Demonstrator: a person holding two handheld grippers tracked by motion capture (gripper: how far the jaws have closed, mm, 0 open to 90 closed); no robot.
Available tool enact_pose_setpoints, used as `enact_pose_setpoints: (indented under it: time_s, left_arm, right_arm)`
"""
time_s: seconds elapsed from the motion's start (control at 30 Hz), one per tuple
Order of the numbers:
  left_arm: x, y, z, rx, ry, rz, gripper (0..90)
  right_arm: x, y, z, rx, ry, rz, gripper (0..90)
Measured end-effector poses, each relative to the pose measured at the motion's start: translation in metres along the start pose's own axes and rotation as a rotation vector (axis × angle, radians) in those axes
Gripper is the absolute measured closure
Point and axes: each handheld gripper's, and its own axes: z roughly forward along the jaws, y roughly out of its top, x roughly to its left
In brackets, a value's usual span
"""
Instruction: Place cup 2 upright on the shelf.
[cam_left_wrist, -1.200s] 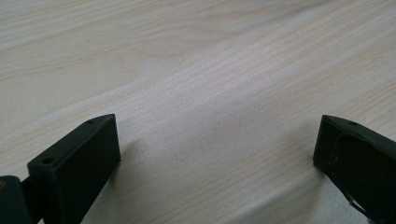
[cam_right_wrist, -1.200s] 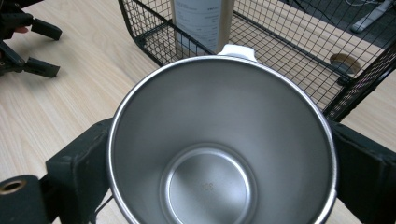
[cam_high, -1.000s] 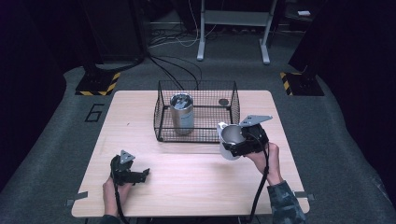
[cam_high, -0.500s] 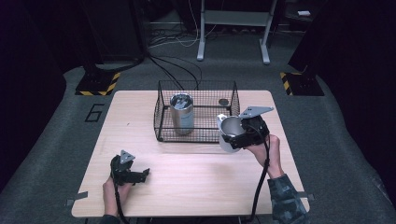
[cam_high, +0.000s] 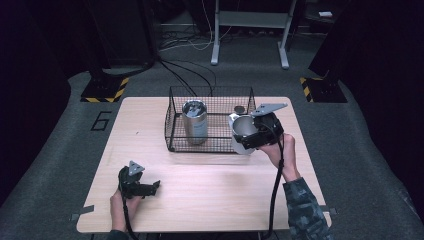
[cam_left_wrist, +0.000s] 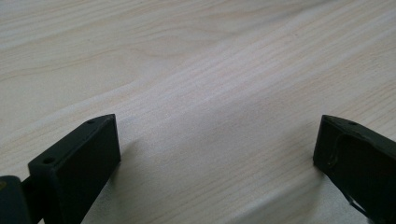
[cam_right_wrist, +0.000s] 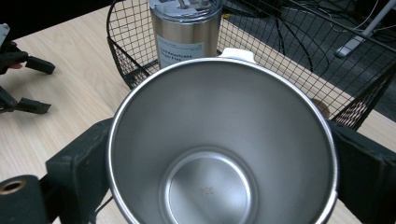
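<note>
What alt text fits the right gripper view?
An empty steel cup, seen from above its mouth, is clamped between the right gripper's black jaws over a wooden table. Behind it a black wire basket holds a lidded steel tumbler.

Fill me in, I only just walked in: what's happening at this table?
A person works two hand-held tools. The right claw is shut on an open steel cup, held tilted over the near right edge of the wire basket. A lidded steel tumbler stands inside the basket. The left claw rests open on the table.
</note>
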Motion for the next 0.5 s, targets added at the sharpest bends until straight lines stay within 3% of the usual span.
enact_pose_setpoints:
  time_s: [0.3,0.5]
  left_arm:
    - [0.000,0.000,0.000,-0.001,0.002,0.005,0.6]
    - [0.000,0.000,0.000,-0.002,0.002,0.004,1.1]
  right_arm:
    - [-0.005,0.017,0.009,-0.002,-0.006,-0.023,5.8]
    - [-0.010,0.023,0.015,0.001,-0.003,-0.012,5.8]
